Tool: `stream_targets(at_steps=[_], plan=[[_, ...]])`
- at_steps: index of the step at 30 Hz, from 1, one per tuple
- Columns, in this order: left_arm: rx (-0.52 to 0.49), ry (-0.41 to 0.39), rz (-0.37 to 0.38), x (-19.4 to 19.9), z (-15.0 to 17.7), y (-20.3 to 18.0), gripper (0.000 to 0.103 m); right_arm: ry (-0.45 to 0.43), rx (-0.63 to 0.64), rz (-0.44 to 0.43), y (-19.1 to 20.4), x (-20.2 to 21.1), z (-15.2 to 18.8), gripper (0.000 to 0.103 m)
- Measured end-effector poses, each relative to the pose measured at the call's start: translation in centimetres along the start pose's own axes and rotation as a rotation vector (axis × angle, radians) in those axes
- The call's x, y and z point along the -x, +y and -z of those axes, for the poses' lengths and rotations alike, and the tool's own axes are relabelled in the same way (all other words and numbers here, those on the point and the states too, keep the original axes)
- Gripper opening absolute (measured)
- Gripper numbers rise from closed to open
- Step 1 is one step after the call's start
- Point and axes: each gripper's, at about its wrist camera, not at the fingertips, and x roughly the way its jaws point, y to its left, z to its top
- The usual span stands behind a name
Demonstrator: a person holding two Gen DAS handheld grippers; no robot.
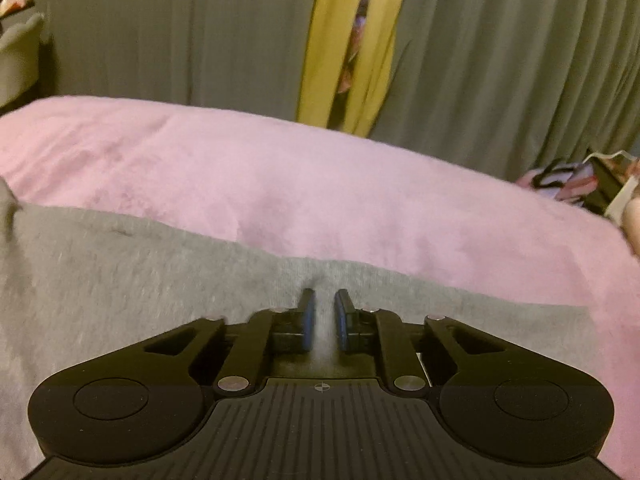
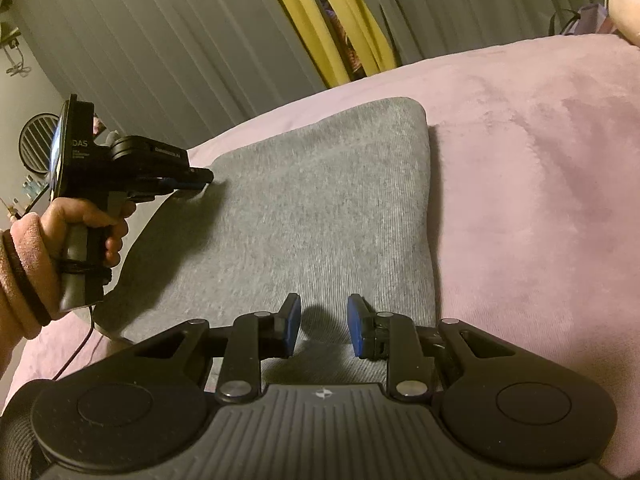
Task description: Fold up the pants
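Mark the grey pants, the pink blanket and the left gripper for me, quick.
grey pants (image 2: 304, 208): right wrist view, middle of the folded fabric.
pink blanket (image 2: 532, 184): right wrist view, bare part right of the pants.
left gripper (image 2: 200, 178): right wrist view, fingertips at the pants' edge.

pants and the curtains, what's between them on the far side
Only bare pink blanket lies between the grey pants and the curtains; the left wrist view shows it.

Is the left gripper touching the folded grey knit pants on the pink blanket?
Touching. The right wrist view shows the left gripper with its fingertips pressed into the left edge of the grey pants, the fabric dimpling there.
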Motion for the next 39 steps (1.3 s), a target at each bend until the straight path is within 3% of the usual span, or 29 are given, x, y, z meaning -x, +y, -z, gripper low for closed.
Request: stream_targets(at_steps=[1,3,5,8,11,12,16,24,29,31,35,37,39], plan=[[0.004,0.014,0.053,0.8,0.2,0.3,0.051,-0.001,-0.001,-0.001,0.0,0.0,0.1,0.024],[0.008,0.021,0.145,2.3,0.9,1.0,0.068,-0.001,-0.006,-0.006,-0.2,0.0,0.0,0.024],[-0.004,0.053,0.186,3.6,2.1,1.8,0.072,-0.001,-0.006,-0.011,-0.4,-0.1,0.0,0.024],[-0.074,0.070,0.119,4.3,4.5,2.9,0.071,-0.003,-0.003,-0.018,-0.5,-0.2,-0.1,0.024],[-0.141,0.106,-0.081,3.8,6.4,3.9,0.082,-0.005,0.008,-0.022,-0.6,-0.3,-0.1,0.024],[-0.108,0.096,-0.074,4.1,6.7,4.7,0.084,-0.004,0.010,-0.023,-0.6,-0.4,-0.1,0.024],[0.026,0.086,-0.068,5.6,6.0,6.1,0.082,-0.004,0.019,-0.020,-0.5,-0.3,0.0,0.024],[0.041,0.084,-0.109,6.9,5.8,6.6,0.082,-0.001,0.038,-0.007,-0.3,-0.4,-0.1,0.025],[0.052,0.083,-0.097,8.0,5.8,6.8,0.082,-0.001,0.048,0.000,-0.1,-0.5,-0.2,0.025],[0.062,0.097,-0.057,8.3,5.6,6.9,0.082,-0.002,0.049,0.002,-0.2,-0.5,-0.2,0.025],[0.089,0.159,0.124,9.0,6.2,6.2,0.082,-0.003,0.052,-0.001,-0.2,-0.6,-0.2,0.026],[0.024,0.169,0.095,8.8,6.8,4.8,0.082,-0.003,0.046,-0.004,-0.3,-0.8,-0.3,0.027],[-0.029,0.210,-0.015,7.6,7.0,3.8,0.081,-0.002,0.040,-0.008,-0.5,-0.8,-0.3,0.027]])
